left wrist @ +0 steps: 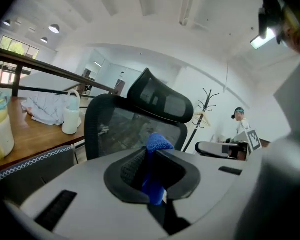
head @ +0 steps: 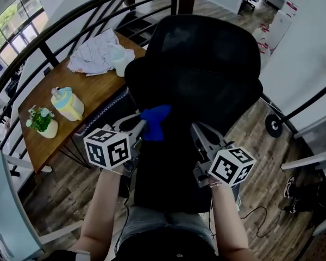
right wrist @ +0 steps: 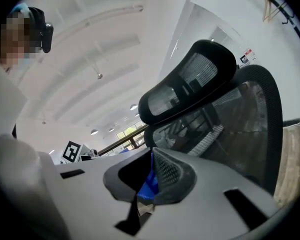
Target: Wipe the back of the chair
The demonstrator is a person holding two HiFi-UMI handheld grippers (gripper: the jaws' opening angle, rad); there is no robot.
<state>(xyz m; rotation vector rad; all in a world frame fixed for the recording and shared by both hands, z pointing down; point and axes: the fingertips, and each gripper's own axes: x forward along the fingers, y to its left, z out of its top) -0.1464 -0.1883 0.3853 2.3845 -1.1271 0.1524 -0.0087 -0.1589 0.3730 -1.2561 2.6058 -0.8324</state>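
A black mesh office chair [head: 206, 75] stands right in front of me, its back and headrest facing both gripper views [left wrist: 125, 129] [right wrist: 230, 114]. My left gripper [head: 144, 126] is shut on a blue cloth [head: 155, 121], held close to the left side of the chair back; in the left gripper view the blue cloth [left wrist: 155, 169] is pinched between the jaws [left wrist: 152, 151]. My right gripper [head: 200, 130] is beside the chair back's right side, jaws together at the tips [right wrist: 151, 159]. A small blue patch shows low between them; what it is I cannot tell.
A wooden table [head: 92, 86] to the left carries a crumpled white cloth [head: 98, 50], a white jug [head: 118, 58], a yellow and blue bottle [head: 68, 103] and a potted plant [head: 42, 121]. A black stair railing [head: 60, 29] curves behind. A person [left wrist: 240, 119] stands far off near a coat stand [left wrist: 205, 109].
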